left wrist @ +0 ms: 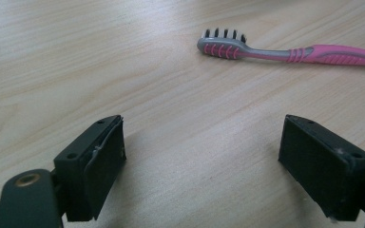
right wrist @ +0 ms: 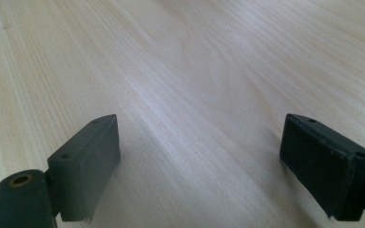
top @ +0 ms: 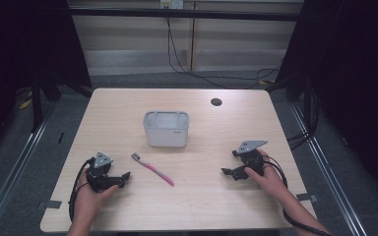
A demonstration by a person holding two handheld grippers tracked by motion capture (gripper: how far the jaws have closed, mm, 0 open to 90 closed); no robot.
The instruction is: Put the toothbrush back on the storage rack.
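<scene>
The pink toothbrush (top: 152, 168) lay flat on the tabletop (top: 211, 196) just right of the empty, wide-apart left tongs (top: 126, 176), likely light, stiff and slippery, best pinched mid-handle; the right tongs (top: 225, 171) also stood apart.

A pale wooden desk (top: 206, 206) stood on grey floor (top: 24, 162) before a panelled wall (top: 128, 39), with dark curtains (top: 354, 73) at the sides.

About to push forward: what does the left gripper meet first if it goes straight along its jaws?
Likely the pink toothbrush lying across the table just ahead of the open left gripper, though its head sits near centre, so depth is uncertain.
</scene>
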